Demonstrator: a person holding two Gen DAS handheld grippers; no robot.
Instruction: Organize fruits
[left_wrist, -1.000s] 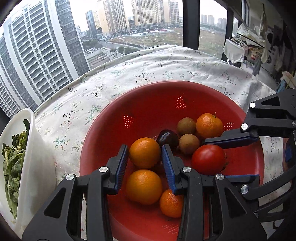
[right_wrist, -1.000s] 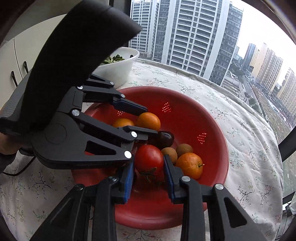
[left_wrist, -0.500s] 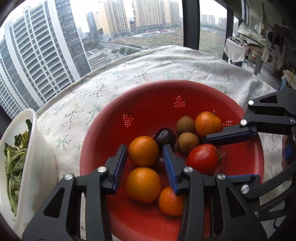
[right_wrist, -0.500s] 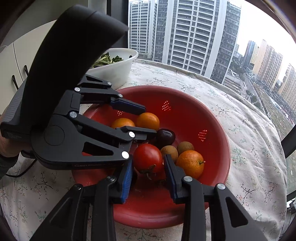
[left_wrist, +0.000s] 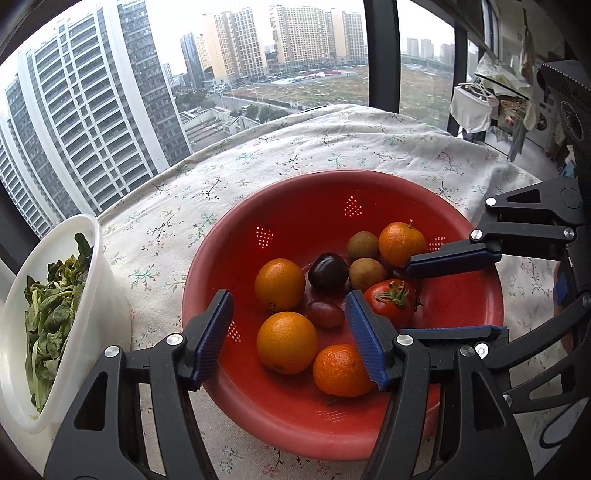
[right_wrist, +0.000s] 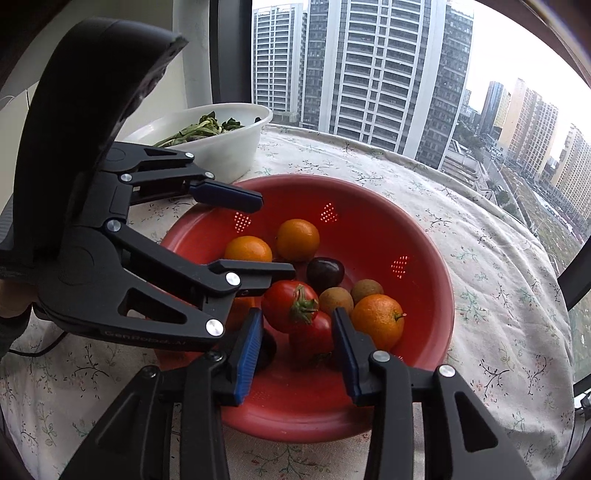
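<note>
A white bowl (left_wrist: 74, 314) of greens (left_wrist: 48, 310) stands at the left on the cloth-covered desk (left_wrist: 332, 147), just beside the red colander (left_wrist: 480, 306). The left gripper (left_wrist: 288, 332) hangs wide open over the colander's near side, above two oranges (left_wrist: 286, 341) and a grape (left_wrist: 325, 314). The right gripper (right_wrist: 297, 345) is spread wide too, its fingers either side of the tomato (right_wrist: 290, 304) without touching it. A plum (left_wrist: 328, 270), two kiwis (left_wrist: 365, 273) and a tangerine (left_wrist: 402, 243) lie behind.
</note>
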